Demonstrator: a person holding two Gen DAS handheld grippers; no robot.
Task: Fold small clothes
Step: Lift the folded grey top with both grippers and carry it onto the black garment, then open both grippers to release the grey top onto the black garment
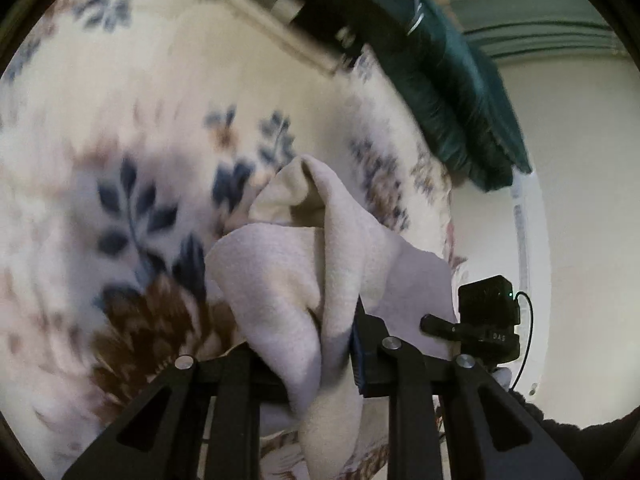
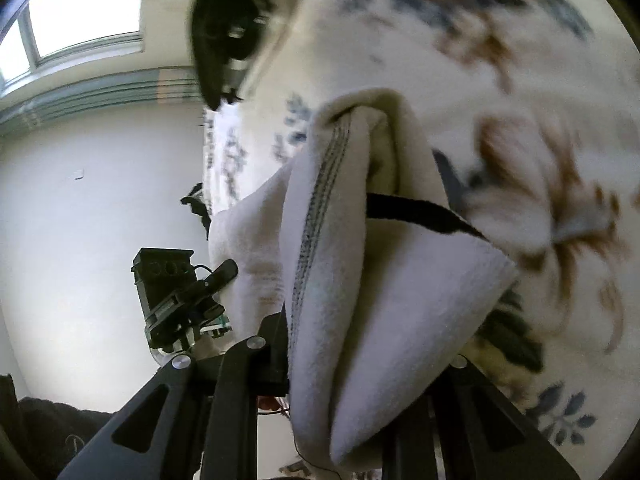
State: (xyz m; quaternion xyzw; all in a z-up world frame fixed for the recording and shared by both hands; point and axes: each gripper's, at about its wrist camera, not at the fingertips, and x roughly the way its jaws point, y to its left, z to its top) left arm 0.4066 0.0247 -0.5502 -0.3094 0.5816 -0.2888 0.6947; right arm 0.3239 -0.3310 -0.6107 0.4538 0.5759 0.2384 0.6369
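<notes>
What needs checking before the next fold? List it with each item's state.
1. Left hand-held gripper shut on the white garment: ok.
2. Right hand-held gripper shut on the garment: ok.
3. Garment lifted off the floral blanket: it hangs bunched from both grips; ok.
4. Garment spread flat for folding: not ok, creased and doubled over.
5. Black strap free of the jaws: cannot tell.

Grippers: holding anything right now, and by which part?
Both hold one pale fleece garment. The left gripper pinches a bunched fold; the right gripper clamps gathered fabric beside the stitched seam.
</notes>
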